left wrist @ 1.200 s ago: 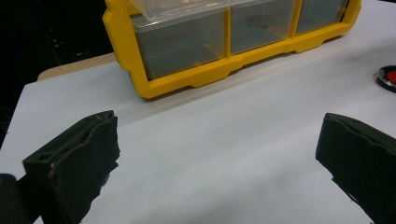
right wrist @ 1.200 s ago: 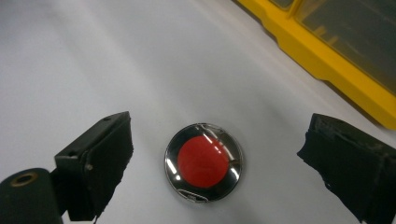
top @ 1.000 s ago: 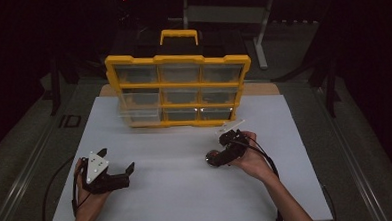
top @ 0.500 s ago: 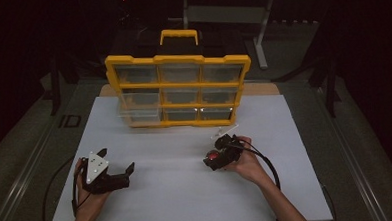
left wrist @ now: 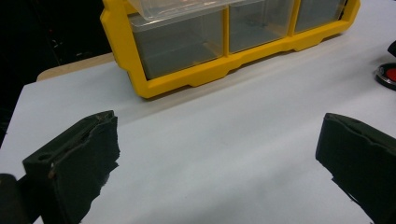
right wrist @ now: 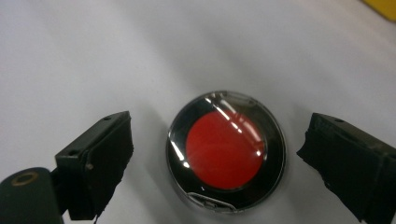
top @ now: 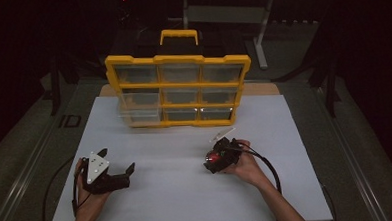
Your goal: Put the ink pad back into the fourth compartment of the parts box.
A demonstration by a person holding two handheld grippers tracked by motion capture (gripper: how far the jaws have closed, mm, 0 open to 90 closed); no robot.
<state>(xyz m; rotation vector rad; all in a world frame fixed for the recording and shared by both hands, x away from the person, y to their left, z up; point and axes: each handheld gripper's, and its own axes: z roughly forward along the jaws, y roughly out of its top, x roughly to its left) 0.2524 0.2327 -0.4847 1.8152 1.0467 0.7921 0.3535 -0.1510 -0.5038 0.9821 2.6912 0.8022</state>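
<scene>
A person sits at a white table [top: 187, 191] and holds a gripper in each hand. The right gripper [top: 217, 159] points down at a small round thing with a red middle and a shiny dark rim [right wrist: 226, 151]. This round thing lies flat on the table, near the right hand. In the right gripper view it sits between the two black jaws. The jaws are wide apart, one on each side of it, and they do not touch it. They hold nothing.

The left gripper [top: 124, 174] rests low on the left side of the table, well apart from the round thing. Its jaws are wide apart too, with bare table between them. It has a grey plate on top.

A yellow box with clear little drawers [top: 178, 89] stands up at the far side of the table. One drawer on its left sticks out a bit. In the left gripper view the round thing peeks in at the right edge [left wrist: 386, 75]
</scene>
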